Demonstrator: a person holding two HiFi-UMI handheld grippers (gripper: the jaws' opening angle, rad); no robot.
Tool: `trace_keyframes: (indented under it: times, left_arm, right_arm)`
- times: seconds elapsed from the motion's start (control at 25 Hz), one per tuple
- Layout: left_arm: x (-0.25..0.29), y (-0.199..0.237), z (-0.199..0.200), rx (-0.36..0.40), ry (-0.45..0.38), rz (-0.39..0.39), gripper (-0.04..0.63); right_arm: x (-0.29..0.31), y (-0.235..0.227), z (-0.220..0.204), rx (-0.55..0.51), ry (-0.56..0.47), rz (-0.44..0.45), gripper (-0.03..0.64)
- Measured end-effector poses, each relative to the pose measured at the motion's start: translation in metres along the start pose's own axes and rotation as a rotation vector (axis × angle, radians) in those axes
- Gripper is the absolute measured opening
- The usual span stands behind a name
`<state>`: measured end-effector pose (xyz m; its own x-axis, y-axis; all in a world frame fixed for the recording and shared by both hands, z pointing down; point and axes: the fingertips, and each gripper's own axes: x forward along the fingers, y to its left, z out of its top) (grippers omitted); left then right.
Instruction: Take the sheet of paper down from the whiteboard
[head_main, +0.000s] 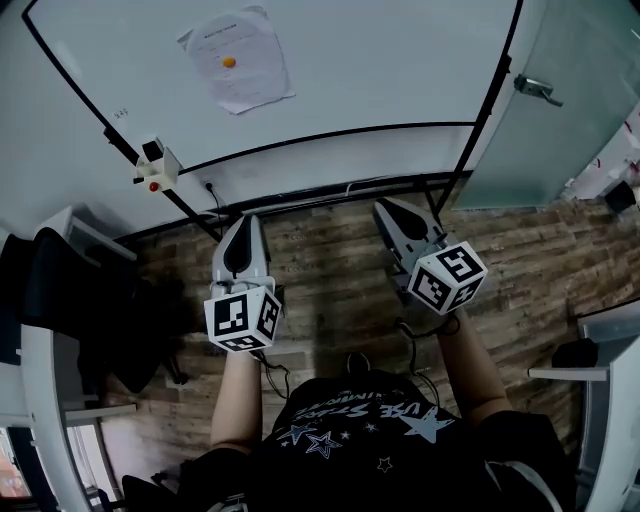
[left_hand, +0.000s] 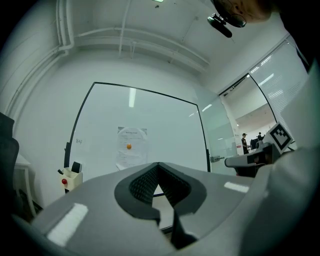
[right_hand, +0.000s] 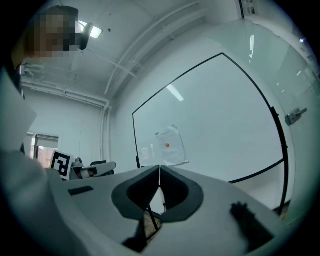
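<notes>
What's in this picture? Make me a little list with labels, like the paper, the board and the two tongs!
paper: sheet of paper, a bit crinkled, up on the whiteboard
holder: orange dot on the sheet, likely a magnet
left tongs: shut, empty, not touching the paper
right tongs: shut, empty, not touching the paper
also there: small box with a red button at the board's edge
job: not done yet

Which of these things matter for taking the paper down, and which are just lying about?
For the job: sheet of paper, orange magnet on it, whiteboard, left gripper, right gripper.
Just lying about: white holder box, door handle.
</notes>
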<state>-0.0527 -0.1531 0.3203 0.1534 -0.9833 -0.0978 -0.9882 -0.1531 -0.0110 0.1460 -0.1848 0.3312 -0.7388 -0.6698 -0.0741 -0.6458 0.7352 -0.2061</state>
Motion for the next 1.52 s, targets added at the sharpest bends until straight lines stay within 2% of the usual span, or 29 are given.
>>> trace_keyframes:
  times: [0.24, 0.56, 0.76, 1.0, 1.12, 1.24, 1.32, 1.52]
  left_arm:
    - [0.011, 0.006, 0.000, 0.016, 0.006, 0.065, 0.009]
    - [0.019, 0.028, -0.006, -0.011, -0.014, 0.107, 0.009]
    - [0.042, 0.047, -0.005, -0.034, -0.061, 0.113, 0.008]
    - [0.101, 0.069, -0.015, -0.096, -0.051, 0.059, 0.009]
    - [0.130, 0.081, -0.014, -0.087, -0.063, 0.042, 0.009]
    - [0.158, 0.096, -0.004, -0.051, -0.108, 0.020, 0.012]
    - [0.178, 0.106, -0.001, -0.036, -0.108, 0.000, 0.085]
    - [0.224, 0.134, 0.006, -0.017, -0.114, -0.019, 0.102]
  right_arm:
    - [0.036, -0.006, -0.008, 0.021, 0.024, 0.095, 0.015]
    - [0.077, 0.001, -0.024, 0.016, 0.059, 0.149, 0.015]
    - [0.098, -0.007, -0.023, -0.030, 0.084, 0.141, 0.015]
    - [0.137, -0.037, -0.005, -0.058, 0.056, 0.083, 0.015]
    - [0.159, -0.051, -0.001, -0.062, 0.050, 0.058, 0.015]
    - [0.184, -0.061, 0.002, -0.083, 0.061, 0.057, 0.015]
    - [0.201, -0.068, 0.004, -0.098, 0.066, 0.044, 0.015]
    - [0.239, -0.084, 0.018, -0.088, 0.027, 0.001, 0.015]
